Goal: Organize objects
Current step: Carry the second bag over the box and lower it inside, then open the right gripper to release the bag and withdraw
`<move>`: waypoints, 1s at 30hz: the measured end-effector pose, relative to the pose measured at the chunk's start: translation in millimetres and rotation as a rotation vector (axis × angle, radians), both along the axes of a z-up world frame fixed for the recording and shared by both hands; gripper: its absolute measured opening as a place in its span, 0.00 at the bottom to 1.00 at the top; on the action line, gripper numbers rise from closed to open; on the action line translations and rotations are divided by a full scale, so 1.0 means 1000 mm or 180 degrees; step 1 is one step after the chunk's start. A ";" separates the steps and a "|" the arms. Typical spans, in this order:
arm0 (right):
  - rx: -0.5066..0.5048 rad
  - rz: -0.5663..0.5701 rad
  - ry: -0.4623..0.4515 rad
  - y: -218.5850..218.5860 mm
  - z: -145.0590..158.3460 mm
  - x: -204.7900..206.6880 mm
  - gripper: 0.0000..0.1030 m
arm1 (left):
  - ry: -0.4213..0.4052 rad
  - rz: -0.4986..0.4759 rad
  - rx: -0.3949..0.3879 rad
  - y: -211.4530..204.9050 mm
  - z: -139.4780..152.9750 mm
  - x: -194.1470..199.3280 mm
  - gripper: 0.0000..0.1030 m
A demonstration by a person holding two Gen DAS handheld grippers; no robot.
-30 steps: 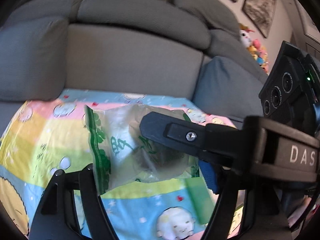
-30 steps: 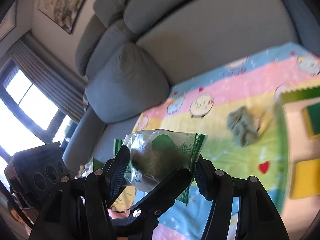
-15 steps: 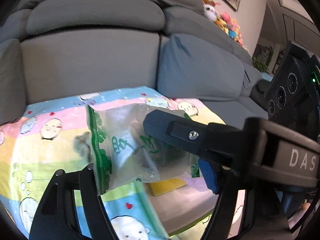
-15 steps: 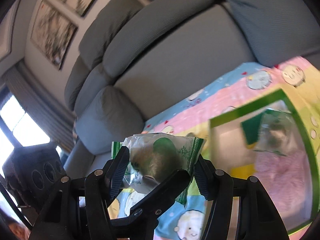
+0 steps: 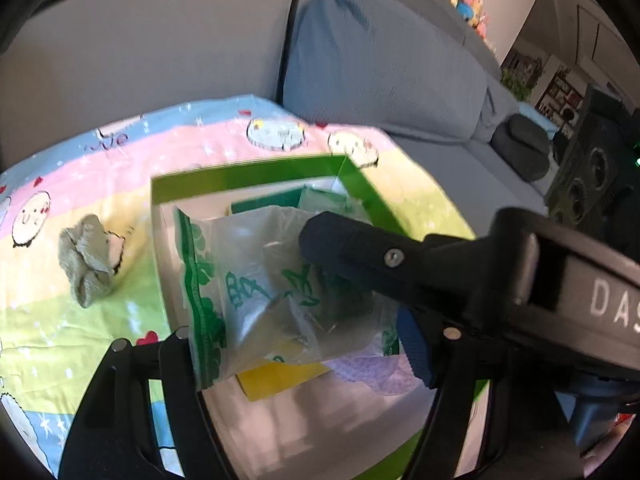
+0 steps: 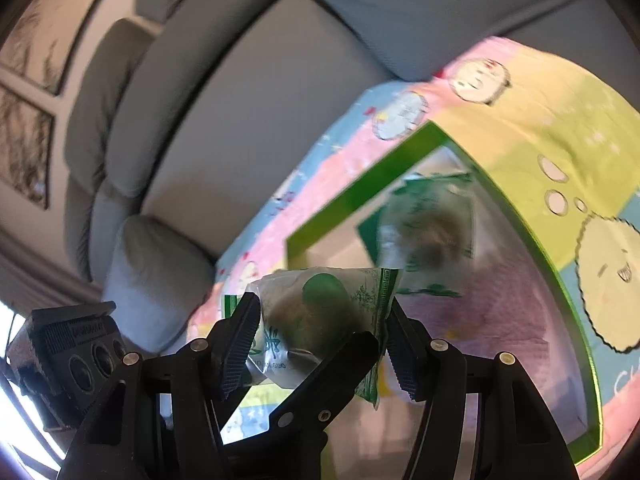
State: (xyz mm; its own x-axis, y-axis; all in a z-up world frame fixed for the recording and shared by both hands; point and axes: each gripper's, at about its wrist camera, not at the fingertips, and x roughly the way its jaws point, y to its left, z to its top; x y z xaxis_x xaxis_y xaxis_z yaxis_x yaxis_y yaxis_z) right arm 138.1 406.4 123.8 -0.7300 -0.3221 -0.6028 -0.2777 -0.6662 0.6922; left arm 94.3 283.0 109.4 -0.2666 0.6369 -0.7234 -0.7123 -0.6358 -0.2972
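A clear plastic bag with green print [image 5: 260, 292] hangs between both grippers, something dark inside it. My left gripper [image 5: 296, 344] is shut on one side of the bag and my right gripper [image 6: 320, 340] is shut on the other side, where the bag [image 6: 320, 320] also shows. The bag is held over a green-rimmed box [image 5: 248, 178], seen in the right wrist view too [image 6: 352, 204]. In the box lie another printed bag [image 6: 428, 236], a yellow pad [image 5: 280, 376], a green pad [image 5: 268, 204] and a purple cloth [image 5: 372, 368].
The box sits on a pastel cartoon blanket [image 5: 72, 184] spread over a grey sofa [image 5: 140, 40]. A crumpled grey-green cloth [image 5: 86, 268] lies on the blanket left of the box. A blue-grey cushion [image 5: 380, 64] stands behind the box.
Both grippers have carried the bag to the right, from over the blanket to over the green-rimmed box. The grey-green cloth now lies to the left of the bag.
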 end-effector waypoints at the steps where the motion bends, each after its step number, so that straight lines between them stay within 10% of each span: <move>1: -0.0002 -0.0051 -0.0064 0.002 -0.004 -0.001 0.62 | -0.0026 0.0007 -0.0040 0.003 -0.003 -0.001 0.69; 18: 0.0248 -0.0258 -0.0394 0.000 -0.008 -0.004 0.61 | -0.0108 0.0138 -0.0057 -0.029 -0.005 -0.004 0.79; 30: 0.0512 -0.0256 -0.0395 -0.024 0.009 -0.011 0.61 | 0.0305 0.0427 0.0001 -0.092 0.025 -0.003 0.88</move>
State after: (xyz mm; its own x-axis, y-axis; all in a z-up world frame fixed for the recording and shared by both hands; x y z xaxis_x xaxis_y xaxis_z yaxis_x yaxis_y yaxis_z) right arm 126.8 382.5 132.8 -0.6665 -0.1583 -0.7285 -0.4108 -0.7375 0.5361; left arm 91.7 190.5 134.0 -0.4170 0.5911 -0.6904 -0.6461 -0.7271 -0.2323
